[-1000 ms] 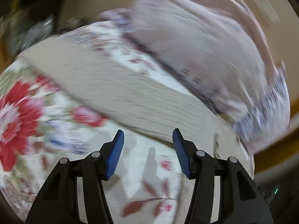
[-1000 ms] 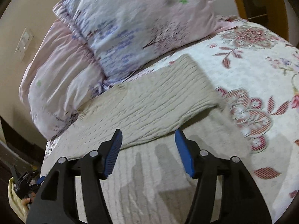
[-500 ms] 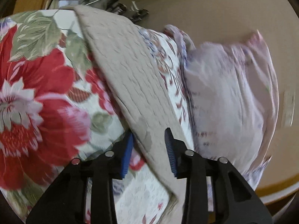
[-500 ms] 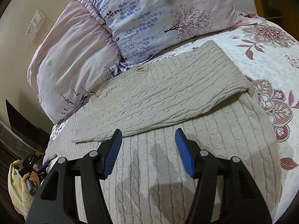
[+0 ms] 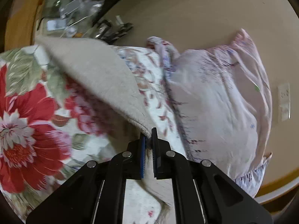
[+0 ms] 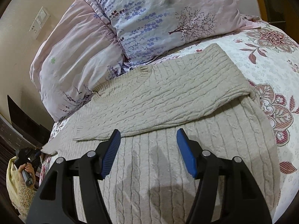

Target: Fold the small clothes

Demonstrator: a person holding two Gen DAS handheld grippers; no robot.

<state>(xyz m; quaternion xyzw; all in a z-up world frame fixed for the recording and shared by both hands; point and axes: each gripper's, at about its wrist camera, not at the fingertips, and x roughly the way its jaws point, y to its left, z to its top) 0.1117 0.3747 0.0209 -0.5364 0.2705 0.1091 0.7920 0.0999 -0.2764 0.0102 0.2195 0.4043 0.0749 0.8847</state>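
Left wrist view, left to right: floral bedspread (image 5: 28,123) with big red blooms; beige knitted sweater (image 5: 97,78) edge lifted off it, blurred; pink pillow (image 5: 214,112) against the wall; wall switch plate (image 5: 284,102) at far right. Left gripper (image 5: 148,143) jaws clenched on the sweater's edge, fabric pinched between the blue pads.

Right wrist view, left to right: a hand (image 6: 27,168) on the other gripper's handle at the bed's corner; two pillows, pink (image 6: 74,65) and lavender-print (image 6: 158,15); sweater (image 6: 168,97) flat on the bed, one sleeve folded across the body; bedspread (image 6: 261,59) beyond. Right gripper (image 6: 147,151) above the sweater's lower body, jaws apart and widening, nothing between them.

No readable brands, labels or writing in either view.
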